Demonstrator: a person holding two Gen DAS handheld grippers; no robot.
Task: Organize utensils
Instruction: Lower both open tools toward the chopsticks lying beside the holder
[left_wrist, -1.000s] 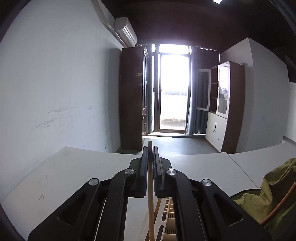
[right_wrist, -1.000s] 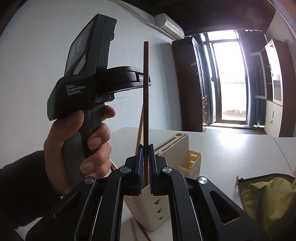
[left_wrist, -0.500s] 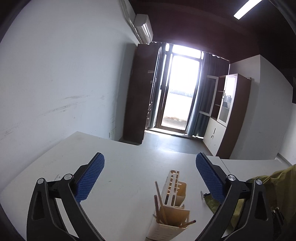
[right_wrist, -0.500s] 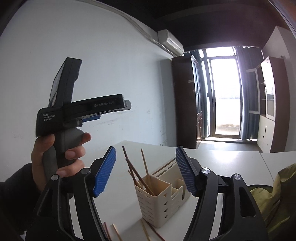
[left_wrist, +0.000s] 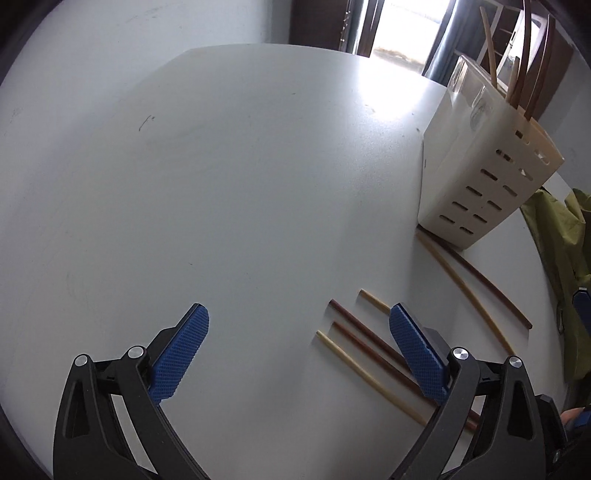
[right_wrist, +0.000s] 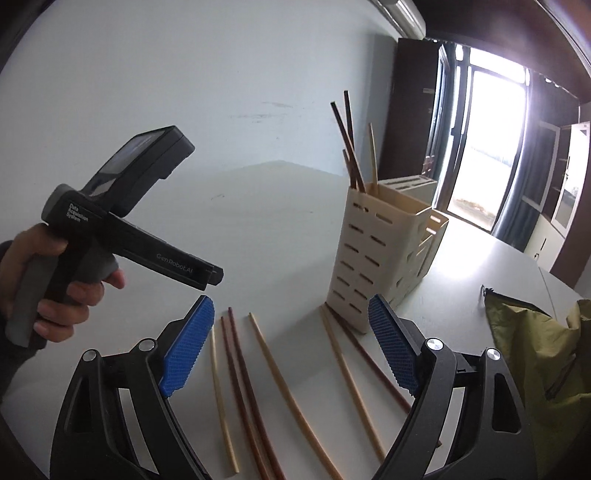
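Note:
A cream slotted utensil holder (right_wrist: 373, 258) stands on the white table (right_wrist: 269, 229) with several chopsticks upright in it (right_wrist: 351, 140); it also shows in the left wrist view (left_wrist: 480, 177). Several light and dark chopsticks lie loose on the table (right_wrist: 258, 373), also seen in the left wrist view (left_wrist: 365, 354). My left gripper (left_wrist: 299, 354) is open and empty, low over the table, left of the loose chopsticks. My right gripper (right_wrist: 291, 347) is open and empty above the loose chopsticks. The left gripper's body shows in the right wrist view (right_wrist: 129, 236).
An olive-green bag (right_wrist: 535, 354) lies at the right on the table, also visible in the left wrist view (left_wrist: 565, 251). A white wall (right_wrist: 184, 92) stands behind the table. A bright glass door (right_wrist: 491, 147) and cabinets are at the far right.
Both grippers let go of their chopsticks into the holder and opened half a second ago. Both have since tilted down toward the loose chopsticks on the table.

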